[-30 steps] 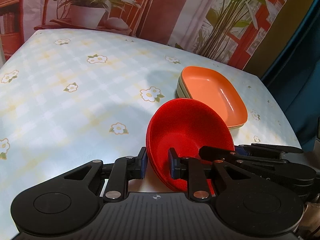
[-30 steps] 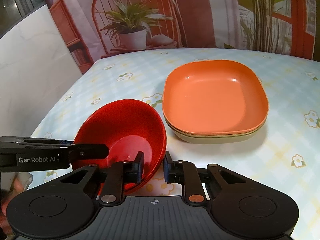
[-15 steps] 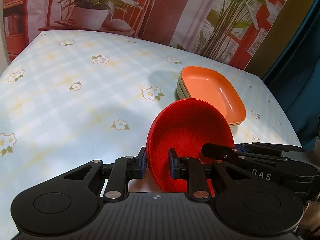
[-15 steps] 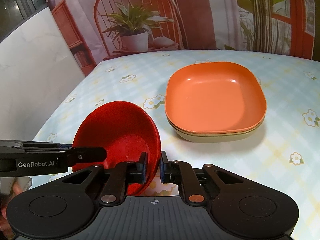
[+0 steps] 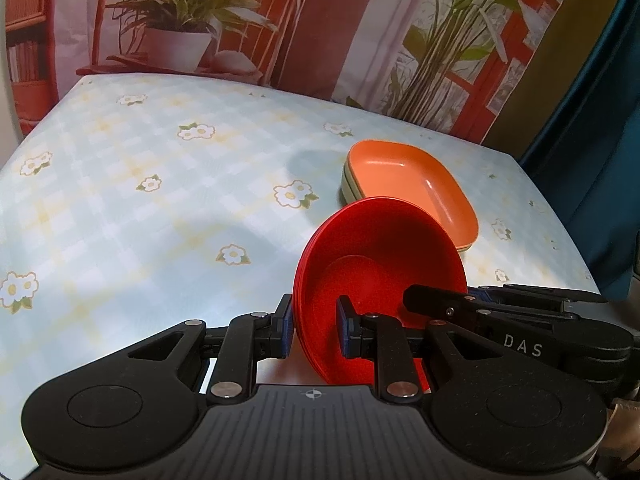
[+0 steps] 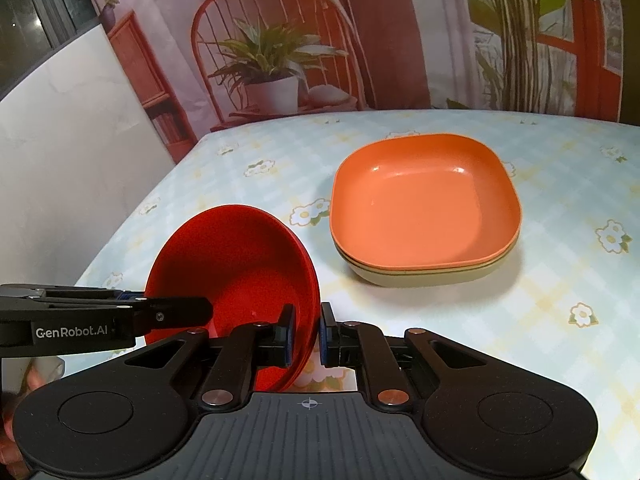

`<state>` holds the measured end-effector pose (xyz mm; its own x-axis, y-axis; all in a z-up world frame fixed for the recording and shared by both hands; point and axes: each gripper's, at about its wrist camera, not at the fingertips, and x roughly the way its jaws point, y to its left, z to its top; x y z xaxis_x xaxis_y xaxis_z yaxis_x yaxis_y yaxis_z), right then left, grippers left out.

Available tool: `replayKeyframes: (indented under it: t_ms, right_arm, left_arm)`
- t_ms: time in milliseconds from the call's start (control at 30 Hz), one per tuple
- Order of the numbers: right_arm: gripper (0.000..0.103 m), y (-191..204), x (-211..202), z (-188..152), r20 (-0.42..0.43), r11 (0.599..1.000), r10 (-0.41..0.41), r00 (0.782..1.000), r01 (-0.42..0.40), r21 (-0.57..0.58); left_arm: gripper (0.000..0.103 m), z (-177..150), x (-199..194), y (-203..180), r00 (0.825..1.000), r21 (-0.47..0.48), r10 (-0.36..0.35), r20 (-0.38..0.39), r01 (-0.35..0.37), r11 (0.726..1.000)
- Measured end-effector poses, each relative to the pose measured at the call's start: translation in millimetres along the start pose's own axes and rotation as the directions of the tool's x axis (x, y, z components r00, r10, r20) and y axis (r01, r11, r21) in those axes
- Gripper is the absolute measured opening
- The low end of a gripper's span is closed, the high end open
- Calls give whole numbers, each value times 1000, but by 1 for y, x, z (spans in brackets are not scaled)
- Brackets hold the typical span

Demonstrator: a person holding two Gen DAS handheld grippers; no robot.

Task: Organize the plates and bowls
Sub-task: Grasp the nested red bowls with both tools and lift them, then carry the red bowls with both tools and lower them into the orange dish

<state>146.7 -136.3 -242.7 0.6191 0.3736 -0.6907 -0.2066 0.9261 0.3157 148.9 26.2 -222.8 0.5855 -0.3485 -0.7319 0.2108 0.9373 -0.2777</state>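
Observation:
A stack of red bowls (image 5: 380, 272) is tilted up on edge above the near side of the table. My left gripper (image 5: 314, 330) is shut on its left rim. My right gripper (image 6: 306, 334) is shut on the opposite rim of the red bowls (image 6: 236, 260); its fingers (image 5: 448, 306) also show in the left wrist view. A stack of square plates, orange on top of pale green, (image 6: 424, 208) sits flat on the table beyond the bowls and shows in the left wrist view too (image 5: 404, 184).
The table has a light checked cloth with daisies (image 5: 160, 200). A backdrop with a printed chair and potted plant (image 6: 276, 80) stands behind it. A white wall (image 6: 60, 140) is to the left, a dark curtain (image 5: 600, 140) to the right.
Both grippers have raised the red bowls off the table and tilted them more upright. The right gripper's jaws have closed tighter on the rim. The plates have not moved.

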Motion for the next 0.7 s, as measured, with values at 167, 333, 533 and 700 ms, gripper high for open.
replayKeyframes:
  t_ms: [167, 333, 533, 700]
  right_arm:
    - [11, -2, -8, 1, 19, 1000, 2, 1000, -2, 5]
    - [11, -7, -19, 1, 44, 1000, 3, 999, -4, 15]
    - [10, -16, -30, 8, 79, 1000, 3, 997, -6, 29]
    - [7, -26, -35, 13, 98, 999, -2, 995, -3, 50]
  left_arm:
    - [23, 0, -5, -6, 1000, 18, -4, 8, 4, 1000]
    - [23, 3, -8, -16, 1000, 48, -7, 10, 7, 999]
    - [23, 9, -8, -25, 1000, 69, -22, 12, 21, 997]
    - [23, 14, -9, -31, 999, 78, -35, 20, 34, 996]
